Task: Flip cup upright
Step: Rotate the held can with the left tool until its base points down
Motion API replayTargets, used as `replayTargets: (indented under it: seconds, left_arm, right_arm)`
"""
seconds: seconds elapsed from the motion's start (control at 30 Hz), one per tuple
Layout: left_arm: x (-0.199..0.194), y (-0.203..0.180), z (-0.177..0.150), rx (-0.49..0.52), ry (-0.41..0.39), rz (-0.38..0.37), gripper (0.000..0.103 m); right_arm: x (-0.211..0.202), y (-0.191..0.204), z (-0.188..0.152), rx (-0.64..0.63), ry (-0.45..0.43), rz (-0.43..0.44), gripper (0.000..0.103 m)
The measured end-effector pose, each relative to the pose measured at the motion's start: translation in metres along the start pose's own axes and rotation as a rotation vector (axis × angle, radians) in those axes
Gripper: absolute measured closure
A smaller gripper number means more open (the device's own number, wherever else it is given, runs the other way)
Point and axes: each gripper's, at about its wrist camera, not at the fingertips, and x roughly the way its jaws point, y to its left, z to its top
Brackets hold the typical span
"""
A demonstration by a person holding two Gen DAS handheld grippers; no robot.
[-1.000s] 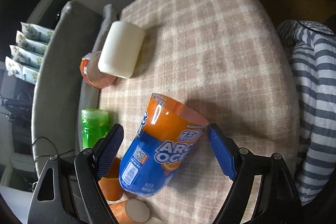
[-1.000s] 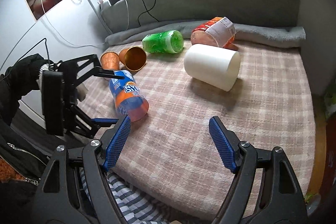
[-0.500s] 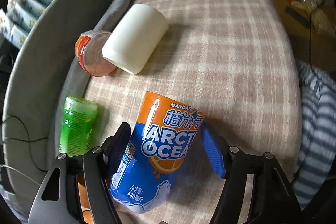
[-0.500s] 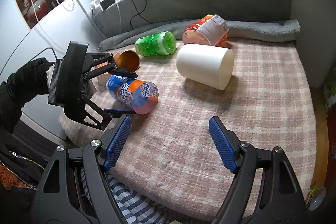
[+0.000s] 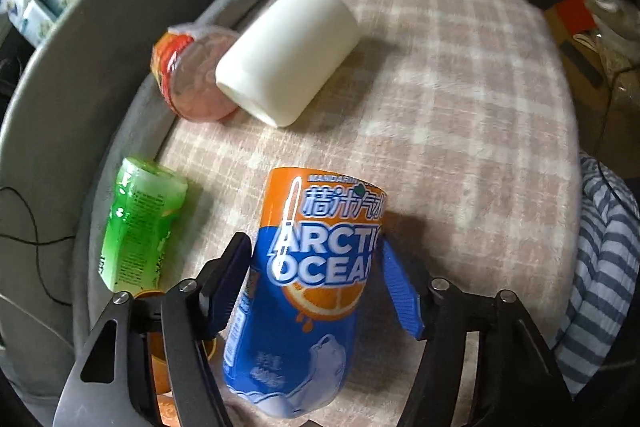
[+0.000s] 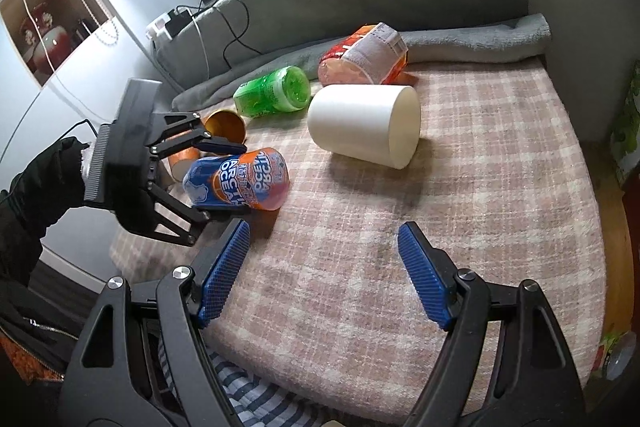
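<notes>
Blue-and-orange Arctic Ocean cup lies on its side on the plaid blanket, between the fingers of the left gripper, whose jaws clasp its middle. Its long axis runs along the fingers, and the orange open mouth points far, away from the hand. The right gripper hovers well apart with jaws spread and empty.

Glossy plastic cup, fuzzy blanket
</notes>
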Motion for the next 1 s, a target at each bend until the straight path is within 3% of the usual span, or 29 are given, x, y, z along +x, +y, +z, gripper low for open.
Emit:
replayTargets:
  seconds: [0.13,0.23,0.47,1.0]
  left_arm:
    - [0.009,0.011,0.01,-0.043,0.031,-0.053,0.035]
    - [0.009,0.013,0.012,-0.056,0.022,-0.053,0.037]
    - [-0.018,0.025,0.011,-0.156,-0.105,-0.045,0.038]
    - [-0.056,0.033,-0.021,-0.452,-0.382,-0.032,0.041]
  right_arm:
    - [-0.003,0.0,-0.002,0.002,-0.004,-0.015,0.024]
    - [-0.004,-0.004,-0.004,0.017,-0.006,-0.025,0.024]
    - [-0.004,-0.008,-0.006,0.036,-0.01,-0.018,0.024]
    - [0.001,0.022,-0.004,-0.023,-0.036,0.005,0.024]
